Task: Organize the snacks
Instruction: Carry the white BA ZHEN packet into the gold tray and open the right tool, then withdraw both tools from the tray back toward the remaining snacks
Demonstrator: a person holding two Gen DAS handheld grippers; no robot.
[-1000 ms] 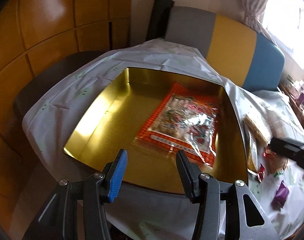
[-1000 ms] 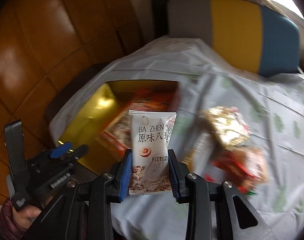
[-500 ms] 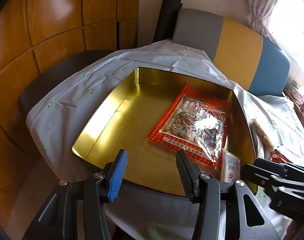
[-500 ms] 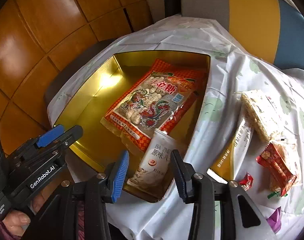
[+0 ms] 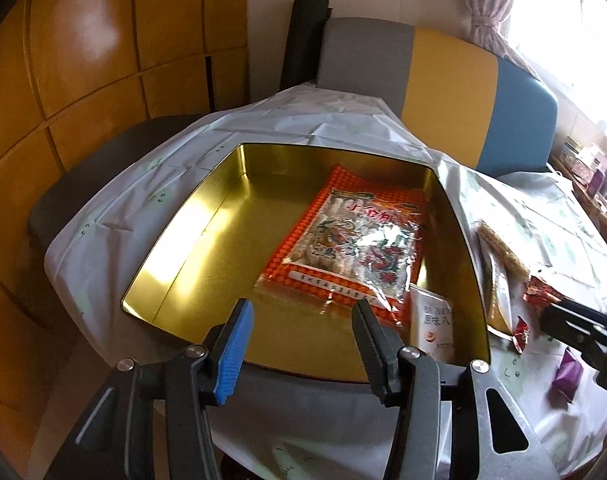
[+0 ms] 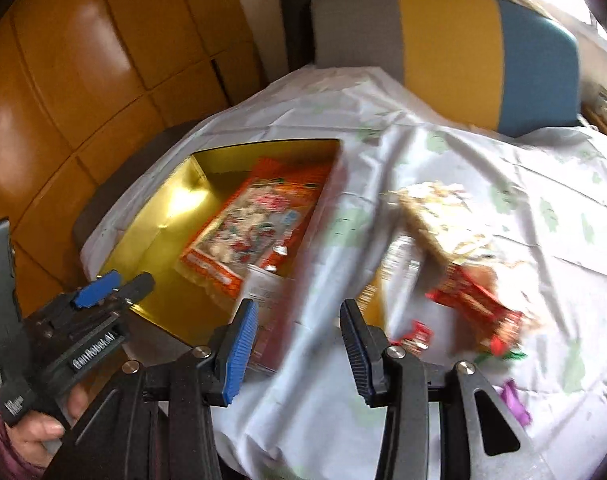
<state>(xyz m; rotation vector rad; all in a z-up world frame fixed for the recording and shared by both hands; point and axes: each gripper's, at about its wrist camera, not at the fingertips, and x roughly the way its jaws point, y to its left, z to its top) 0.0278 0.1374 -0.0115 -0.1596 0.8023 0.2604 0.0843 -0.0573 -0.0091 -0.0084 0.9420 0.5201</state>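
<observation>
A gold tin box [image 5: 207,248] [image 6: 163,236] stands on the white tablecloth. In it lie a large orange snack bag [image 5: 355,244] [image 6: 251,228] and a small white packet [image 5: 433,326] [image 6: 263,292] at the near right corner. My left gripper [image 5: 299,344] is open and empty, just in front of the tin's near rim. My right gripper [image 6: 297,344] is open and empty, over the cloth right of the tin. Loose snacks lie to the right: a pale cracker pack [image 6: 439,220], a red packet [image 6: 475,304], a purple candy [image 5: 567,372].
A grey, yellow and blue chair back [image 5: 443,88] stands behind the table. Wood panelling [image 5: 83,60] lines the left wall. A small red candy [image 6: 417,334] and a gold-white sachet [image 5: 497,292] lie near the tin's right wall. The right wrist view is motion-blurred.
My right gripper let go of the white packet in the tin's near right corner, then pulled back to the right, open. My left gripper stayed put.
</observation>
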